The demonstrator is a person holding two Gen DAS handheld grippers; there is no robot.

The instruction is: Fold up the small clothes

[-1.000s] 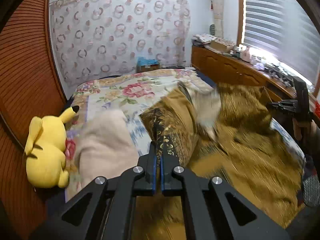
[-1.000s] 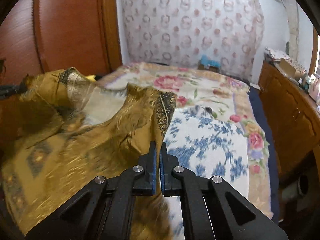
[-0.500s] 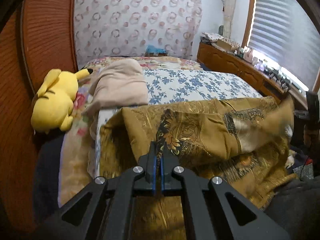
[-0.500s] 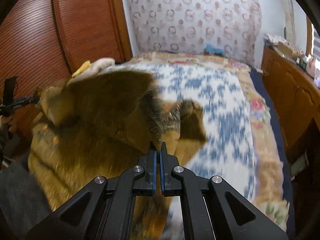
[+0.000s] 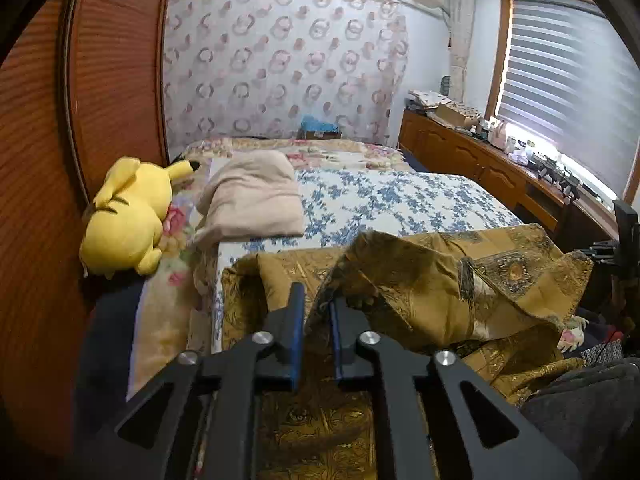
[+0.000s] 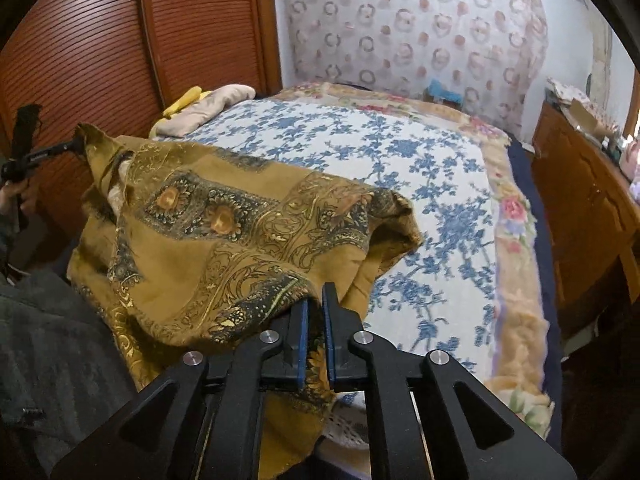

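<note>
A gold patterned garment (image 5: 432,292) lies in a loose heap along the near edge of a bed (image 6: 432,168) covered with a blue-and-white floral spread, part of the cloth hanging over that edge. The left tongs (image 5: 316,312) stand slightly apart, the blue-lined fingers (image 5: 297,320) framing a raised fold of the garment without pressing on it. In the right wrist view, the right tongs (image 6: 315,312) are likewise parted by a narrow gap, a dark-bordered hem of the same garment draped over the left finger and lying in front of the gap; whether cloth sits between the pads cannot be told. Each pair of tongs also shows small at the far end of the cloth in the other's view. A folded beige cloth (image 5: 252,196) rests near the left edge of the bed, just beside a yellow plush toy (image 5: 128,216) lying by the reddish wooden wall. A wooden dresser (image 5: 480,164) runs along the right side under a blinded window.
</note>
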